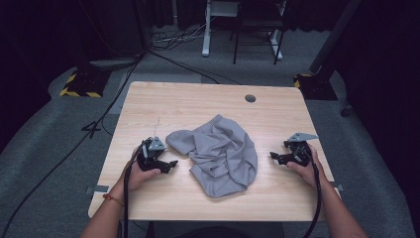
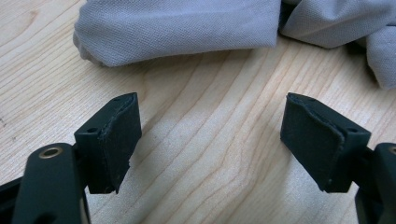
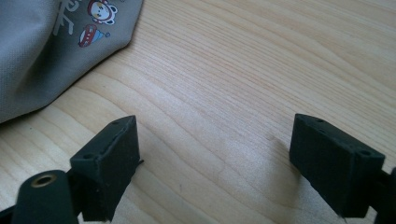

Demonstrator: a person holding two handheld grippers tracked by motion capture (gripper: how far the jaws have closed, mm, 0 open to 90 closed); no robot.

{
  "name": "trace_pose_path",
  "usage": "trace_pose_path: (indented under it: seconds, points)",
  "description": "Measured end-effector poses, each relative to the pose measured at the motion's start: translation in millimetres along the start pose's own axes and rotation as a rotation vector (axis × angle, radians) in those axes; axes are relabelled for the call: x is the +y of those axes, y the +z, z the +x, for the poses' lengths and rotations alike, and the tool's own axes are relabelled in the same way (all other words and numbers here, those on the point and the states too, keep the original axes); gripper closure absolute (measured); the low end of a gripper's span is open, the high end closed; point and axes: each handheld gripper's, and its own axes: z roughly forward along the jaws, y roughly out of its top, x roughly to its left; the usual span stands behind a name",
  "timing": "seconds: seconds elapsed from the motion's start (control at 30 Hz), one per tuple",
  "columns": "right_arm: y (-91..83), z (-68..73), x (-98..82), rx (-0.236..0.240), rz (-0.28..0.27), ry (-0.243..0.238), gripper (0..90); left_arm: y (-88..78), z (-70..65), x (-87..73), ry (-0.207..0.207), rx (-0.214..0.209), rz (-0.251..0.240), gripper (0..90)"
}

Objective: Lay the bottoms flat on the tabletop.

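Note:
A crumpled grey garment [image 1: 218, 153] lies in the middle of the wooden table [image 1: 148, 104]. My left gripper [image 1: 171, 163] rests on the table just left of it, open, with bare wood between its jaws. In the left gripper view the grey garment [image 2: 187, 28] lies a short way beyond the open left gripper [image 2: 210, 135]. My right gripper [image 1: 274, 157] sits to the right of the cloth, open and holding nothing. In the right gripper view, the garment [image 3: 46, 56] shows a small cartoon print [image 3: 95, 18] at the upper left, apart from the right gripper [image 3: 215, 158].
A round cable hole [image 1: 250, 98] sits near the table's far edge. Cables [image 1: 99, 119] trail over the grey floor to the left. A yellow-and-black striped base [image 1: 79, 84] and desk legs [image 1: 205, 34] stand beyond the table.

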Motion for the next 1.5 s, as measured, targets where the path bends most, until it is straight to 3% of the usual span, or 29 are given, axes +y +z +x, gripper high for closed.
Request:
trace_pose_path:
  seconds: [0.3, 0.37, 0.4, 0.47, 0.57, 0.63, 0.7, 0.8, 0.87, 0.9, 0.93, 1.0, 1.07, 1.13, 1.17, 1.2, 1.23, 1.27, 1.3, 1.37, 1.5]
  points:
    - [-1.0, -0.3, 0.7, 0.021, 0.013, -0.018, 16.4, 1.0, -1.6, 0.8, -0.02, 0.009, 0.0, 21.0]
    - [-1.1, 0.1, 3.0, 0.033, 0.025, -0.025, 21.5, 1.4, -2.1, 1.7, -0.023, 0.014, 0.005, 20.2]
    - [-1.4, 0.4, 5.1, 0.037, 0.03, -0.023, 27.3, 2.0, -2.9, 3.3, -0.028, 0.016, 0.014, 19.7]
    - [-2.6, 2.3, 12.4, 0.07, 0.013, -0.016, 25.5, 4.2, -6.0, 8.6, -0.034, 0.027, 0.02, 18.7]
    - [-5.8, 14.7, 34.3, 0.123, -0.036, -0.019, 27.4, 5.1, -11.5, 19.4, -0.03, 0.005, -0.001, 21.6]
    - [-4.0, 27.7, 53.4, 0.143, -0.061, -0.063, 29.5, 4.5, -25.7, 45.3, 0.008, 0.023, -0.062, 21.8]
    - [1.1, 40.2, 69.9, 0.188, -0.084, -0.069, 29.9, 5.2, -32.1, 63.7, -0.008, -0.015, -0.125, 23.1]
    - [16.5, 55.8, 90.7, 0.234, -0.079, -0.069, 30.4, 16.6, -41.0, 87.2, 0.002, -0.061, -0.15, 23.0]
    - [26.1, 62.4, 97.3, 0.236, -0.048, -0.084, 29.9, 23.2, -46.6, 97.3, 0.012, -0.096, -0.179, 24.0]
    - [30.0, 65.4, 99.5, 0.238, -0.046, -0.096, 31.0, 28.4, -49.9, 102.8, 0.019, -0.113, -0.171, 24.6]
    - [34.4, 69.5, 100.8, 0.235, -0.035, -0.11, 32.1, 32.1, -52.7, 105.6, 0.024, -0.102, -0.158, 23.8]
    - [41.5, 73.4, 101.0, 0.206, 0.003, -0.124, 36.8, 43.9, -57.5, 110.8, 0.043, -0.035, -0.108, 24.8]
    - [51.0, 73.5, 99.2, 0.182, 0.051, -0.119, 44.8, 55.4, -56.0, 113.2, 0.027, -0.009, -0.063, 29.2]
    - [56.5, 72.2, 97.3, 0.194, 0.067, -0.102, 53.2, 64.7, -52.8, 112.4, 0.025, 0.006, -0.034, 40.1]
    - [56.5, 72.2, 97.3, 0.194, 0.067, -0.102, 53.2, 64.7, -52.8, 112.4, 0.025, 0.006, -0.034, 45.7]
    - [59.4, 71.9, 96.0, 0.201, 0.084, -0.104, 56.3, 68.6, -50.1, 110.7, 0.025, -0.012, -0.008, 45.7]
    - [62.4, 71.9, 94.6, 0.194, 0.107, -0.109, 70.3, 72.7, -47.4, 107.3, 0.047, -0.031, 0.021, 63.7]
    - [62.6, 72.0, 93.9, 0.197, 0.11, -0.113, 77.2, 73.7, -46.6, 106.1, 0.062, -0.035, 0.032, 71.0]
    - [62.1, 72.7, 93.5, 0.189, 0.104, -0.126, 81.6, 73.8, -45.0, 104.5, 0.092, -0.031, 0.044, 78.2]
    - [56.4, 71.8, 94.8, 0.139, 0.076, -0.142, 85.6, 70.2, -41.0, 104.2, 0.103, -0.01, 0.039, 89.8]
    - [26.6, 59.6, 105.1, 0.08, -0.046, -0.095, 86.0, 53.3, -26.7, 107.8, 0.101, 0.041, 0.037, 90.0]
